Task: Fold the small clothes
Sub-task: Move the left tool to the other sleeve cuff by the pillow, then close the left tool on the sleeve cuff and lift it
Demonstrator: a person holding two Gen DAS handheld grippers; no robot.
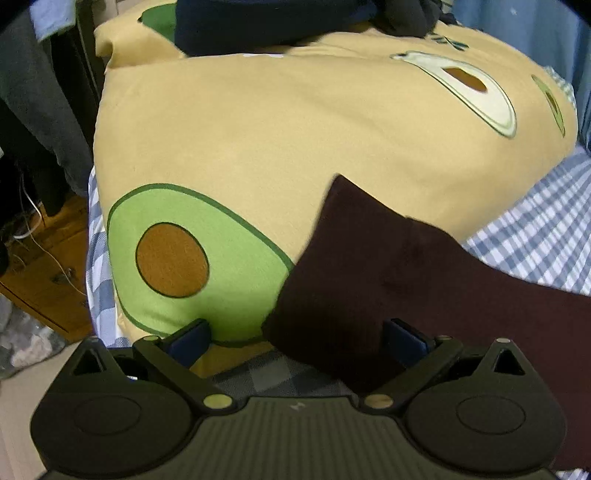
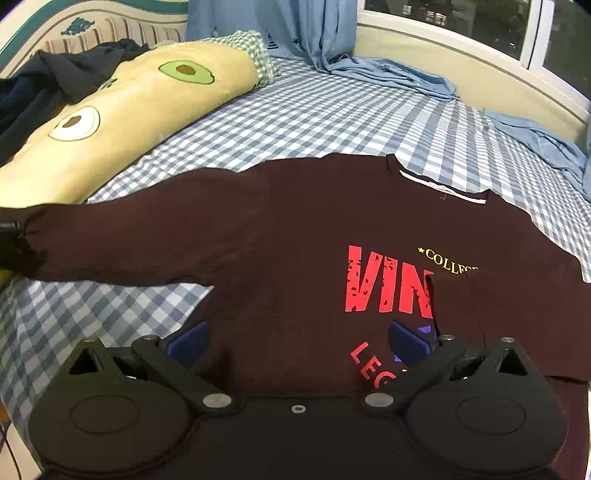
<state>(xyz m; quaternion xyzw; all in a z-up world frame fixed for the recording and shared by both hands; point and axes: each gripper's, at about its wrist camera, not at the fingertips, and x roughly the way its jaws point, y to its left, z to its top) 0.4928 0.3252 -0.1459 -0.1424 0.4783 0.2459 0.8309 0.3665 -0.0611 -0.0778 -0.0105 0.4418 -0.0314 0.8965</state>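
Both grippers, left (image 1: 295, 334) and right (image 2: 297, 338), spread wide, grasping nothing. Shirt (image 2: 295, 229) flat on bed (image 2: 332, 118), one sleeve (image 1: 369, 258) draped onto pillow (image 1: 277, 129). Risk: snagging pillow fabric with sleeve; bunching on closing.

Shirt (image 2: 280, 236): dark maroon, red and yellow lettering, white-trimmed collar.
Bedsheet (image 2: 332, 118): blue-and-white check.
Pillow (image 1: 295, 129): tan, printed with green avocados, brown pits.
Curtain (image 2: 295, 29): light blue.
Clothes heap (image 2: 55, 77): navy to black.
Gripper pads (image 2: 188, 341): blue.
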